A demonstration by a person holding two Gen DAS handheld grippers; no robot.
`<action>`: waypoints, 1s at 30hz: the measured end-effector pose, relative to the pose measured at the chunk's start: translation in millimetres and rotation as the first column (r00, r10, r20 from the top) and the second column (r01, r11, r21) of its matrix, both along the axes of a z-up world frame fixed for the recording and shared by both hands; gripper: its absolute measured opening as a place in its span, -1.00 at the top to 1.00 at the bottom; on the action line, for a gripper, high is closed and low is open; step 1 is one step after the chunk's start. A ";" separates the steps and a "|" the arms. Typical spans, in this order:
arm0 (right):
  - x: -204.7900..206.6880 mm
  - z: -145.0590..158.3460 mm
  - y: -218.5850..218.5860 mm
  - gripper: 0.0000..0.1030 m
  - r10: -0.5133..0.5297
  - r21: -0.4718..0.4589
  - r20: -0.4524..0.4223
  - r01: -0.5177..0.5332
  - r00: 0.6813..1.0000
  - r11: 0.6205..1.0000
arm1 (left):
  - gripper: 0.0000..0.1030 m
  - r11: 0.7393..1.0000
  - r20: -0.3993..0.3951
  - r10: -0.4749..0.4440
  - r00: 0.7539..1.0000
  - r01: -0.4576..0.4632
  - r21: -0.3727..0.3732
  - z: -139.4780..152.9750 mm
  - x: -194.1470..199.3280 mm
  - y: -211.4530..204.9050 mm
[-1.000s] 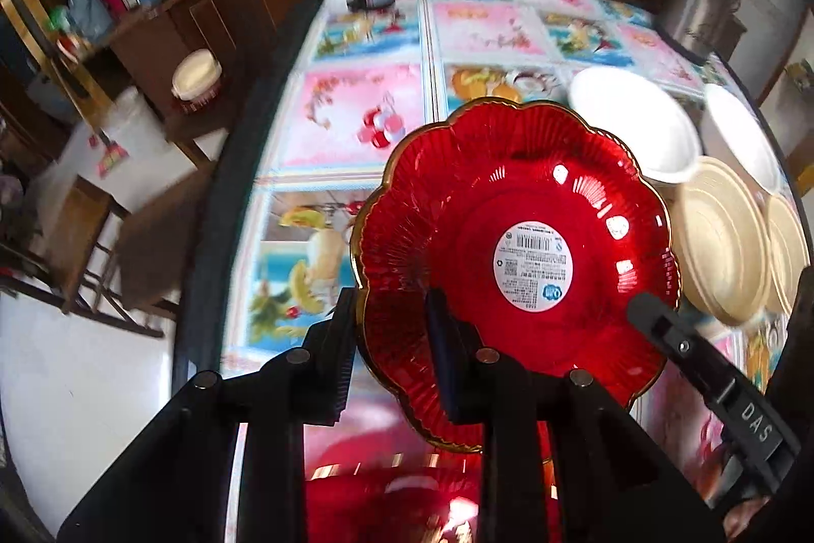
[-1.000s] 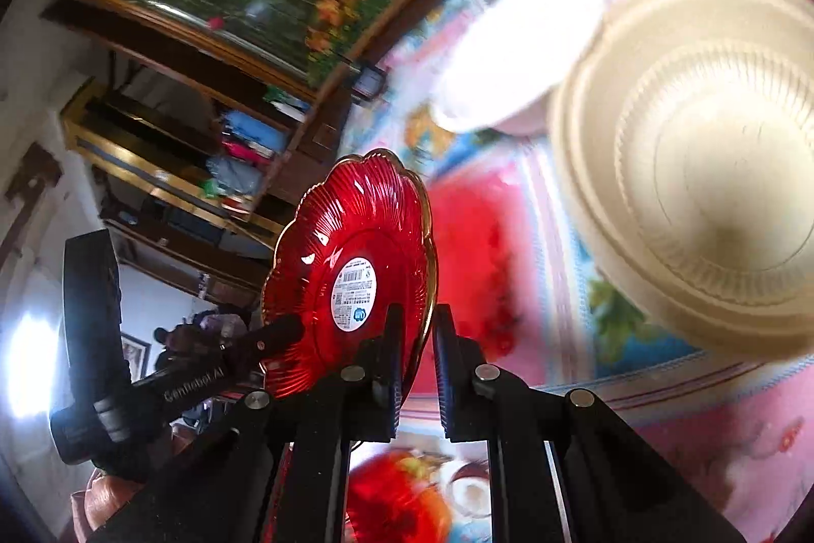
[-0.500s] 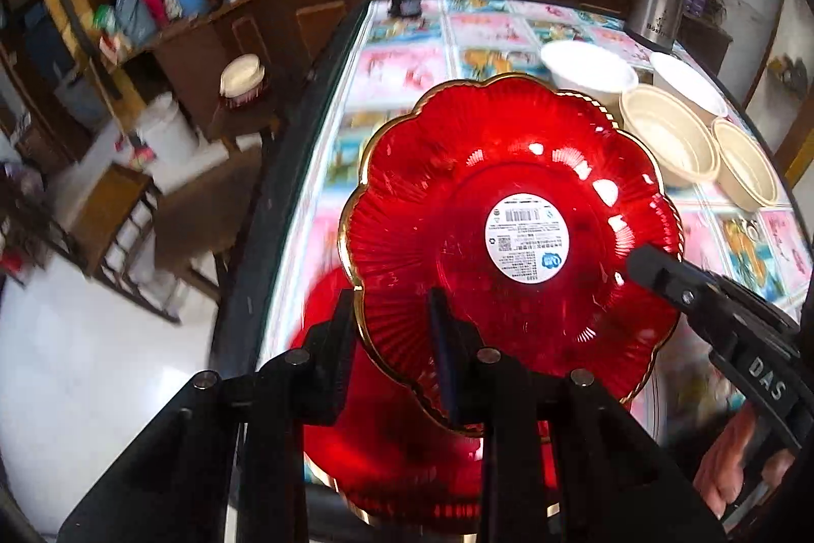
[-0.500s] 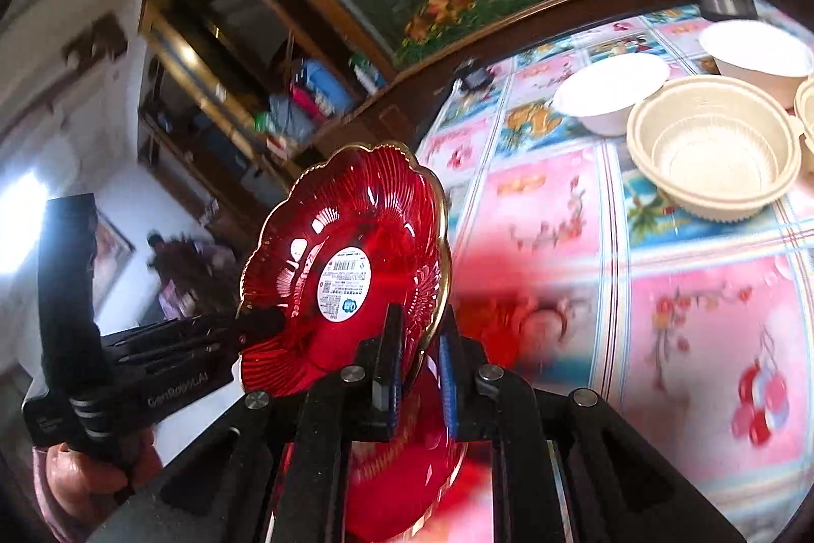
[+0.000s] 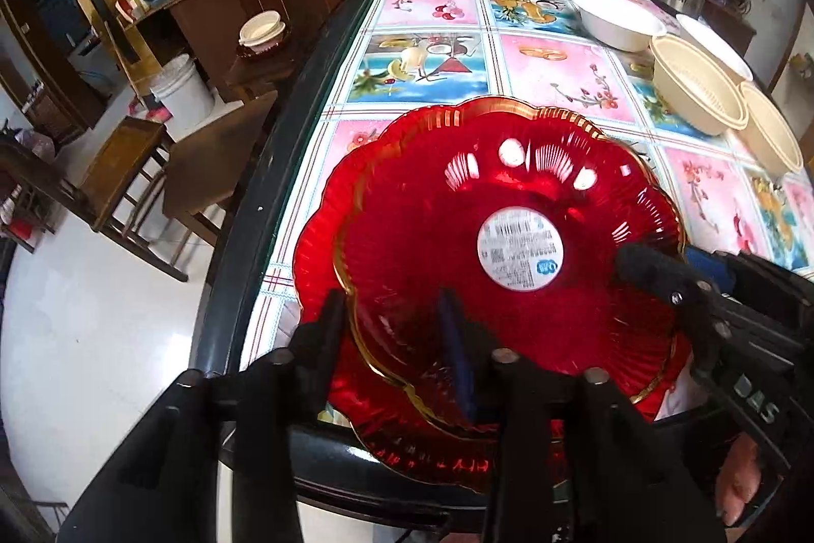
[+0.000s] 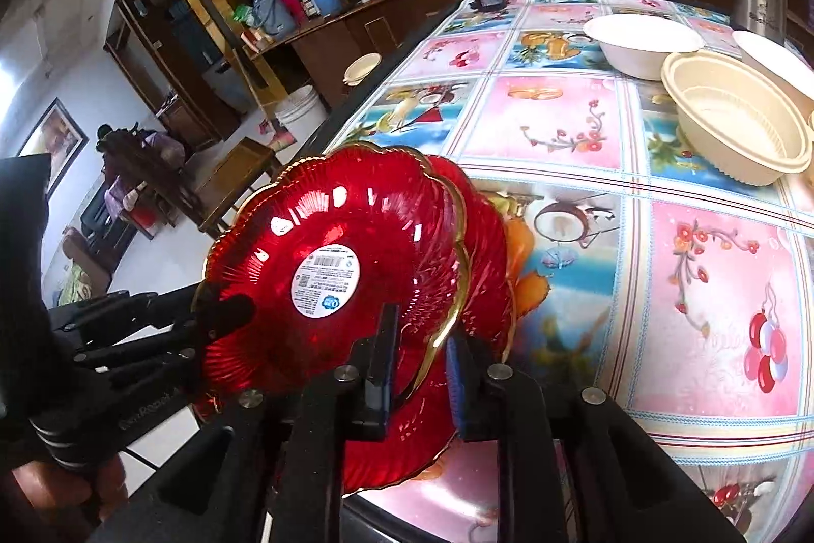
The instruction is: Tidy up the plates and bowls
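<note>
While both grippers grip it by its gold-trimmed rim, the upper red plate [image 5: 509,248] [image 6: 336,283] sits just above a second red plate [image 5: 318,248] [image 6: 488,248] that lies on the table [image 5: 554,69] [image 6: 559,125] at its near left corner, close to the dark left edge. The left gripper [image 5: 394,339] pinches the plate's near rim, one finger under and one over the scalloped lip. The right gripper [image 6: 417,360] has its fingers set either side of the rim on the plate's right side, but whether its pads actually press the rim I cannot tell. A round white sticker [image 5: 520,249] [image 6: 325,286] marks the middle of the held plate. The two plates are not quite aligned, the lower one showing past the upper on the left in the left wrist view. Toward the far right edge of the table stand a white bowl [image 5: 615,20] [image 6: 641,44] and, just beside it, a cream ribbed bowl [image 5: 699,85] [image 6: 737,125], with more bowls partly cut off behind them.
</note>
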State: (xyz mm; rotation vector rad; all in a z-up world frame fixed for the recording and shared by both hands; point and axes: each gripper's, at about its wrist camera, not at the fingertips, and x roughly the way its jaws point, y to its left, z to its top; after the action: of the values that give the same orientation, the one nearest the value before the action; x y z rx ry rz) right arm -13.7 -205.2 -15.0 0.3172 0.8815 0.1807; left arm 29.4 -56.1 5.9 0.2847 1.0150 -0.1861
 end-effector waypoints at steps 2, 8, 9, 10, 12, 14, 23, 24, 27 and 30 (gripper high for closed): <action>-4.2 5.1 0.4 0.21 0.011 -0.014 0.029 -0.011 1.000 1.000 | 0.07 1.000 0.043 0.005 0.999 -0.006 0.019 4.5 -4.7 1.9; -24.4 34.7 -17.7 -0.18 0.062 0.010 0.170 -0.064 0.984 0.998 | -0.48 0.998 0.262 0.052 0.964 -0.057 0.010 41.6 -22.1 7.2; -31.5 39.7 -24.8 -0.30 0.064 0.024 0.216 -0.070 0.974 0.997 | -0.53 0.999 0.308 0.046 0.950 -0.046 -0.007 50.2 -27.3 3.9; -39.9 44.2 -33.6 -0.37 0.057 0.031 0.272 -0.068 0.961 0.997 | -0.60 0.999 0.337 0.038 0.941 -0.031 -0.024 56.2 -31.2 0.2; -53.0 49.0 -49.3 -0.57 0.024 0.023 0.354 -0.035 0.935 0.999 | -0.63 0.997 0.398 0.010 0.917 0.019 -0.070 69.5 -40.8 -10.4; -64.3 51.9 -68.1 -0.68 -0.016 0.026 0.416 0.006 0.909 1.000 | -0.63 0.992 0.447 -0.027 0.894 0.081 -0.101 79.1 -49.9 -28.0; -108.0 67.3 -170.3 -0.99 -0.275 0.133 0.555 0.242 0.785 0.961 | -1.00 0.936 0.551 -0.182 0.814 0.314 -0.156 98.7 -71.0 -120.9; -112.7 70.0 -180.2 -0.99 -0.290 0.136 0.568 0.260 0.770 0.956 | -1.00 0.931 0.557 -0.196 0.807 0.332 -0.154 100.0 -72.5 -131.1; -123.8 76.1 -202.7 -0.99 -0.319 0.125 0.596 0.308 0.737 0.943 | -1.00 0.920 0.552 -0.233 0.800 0.366 -0.142 99.5 -72.8 -158.9; -130.3 77.5 -225.0 -0.99 -0.343 0.118 0.592 0.343 0.729 0.932 | -1.00 0.913 0.527 -0.257 0.810 0.382 -0.142 96.4 -69.4 -181.9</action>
State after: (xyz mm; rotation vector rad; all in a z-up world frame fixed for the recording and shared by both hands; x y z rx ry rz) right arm -144.0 -430.2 62.5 0.3884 0.1681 -0.0693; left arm -40.0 -238.0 102.3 0.2618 0.4107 -0.5170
